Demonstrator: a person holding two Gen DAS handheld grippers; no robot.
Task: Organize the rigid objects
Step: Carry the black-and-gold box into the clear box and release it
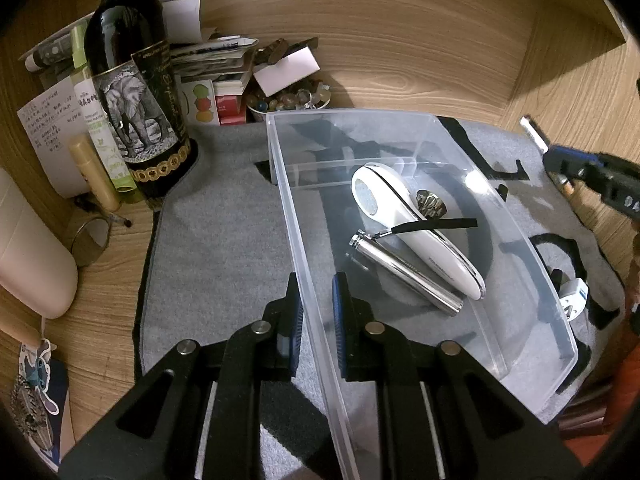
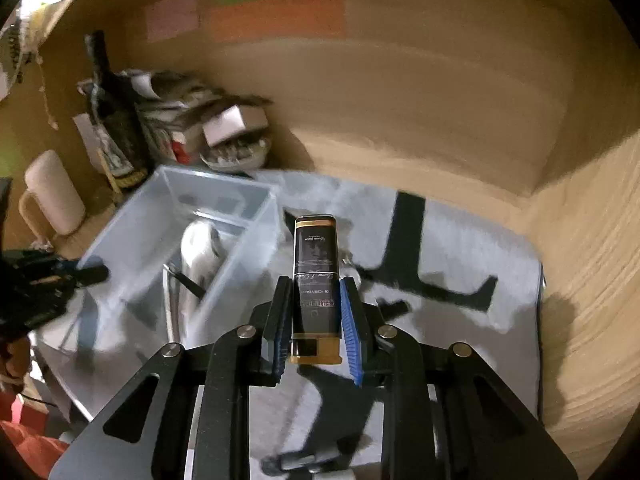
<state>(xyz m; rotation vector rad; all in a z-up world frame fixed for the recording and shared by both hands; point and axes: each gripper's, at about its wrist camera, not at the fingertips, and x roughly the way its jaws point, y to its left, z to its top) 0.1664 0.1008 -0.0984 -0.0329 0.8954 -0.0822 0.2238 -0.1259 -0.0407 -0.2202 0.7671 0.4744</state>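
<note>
Left fingers (image 1: 298,308) clamp the bin's (image 1: 520,216) near wall; right fingers (image 2: 352,312) grip a black box (image 2: 315,276) (mat (image 2: 460,248) beside bin).

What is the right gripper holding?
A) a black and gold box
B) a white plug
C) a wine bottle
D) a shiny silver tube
A. In the right wrist view, the right gripper has its fingers closed on the sides of a black and gold box, carried above the grey mat beside the clear bin.
</note>
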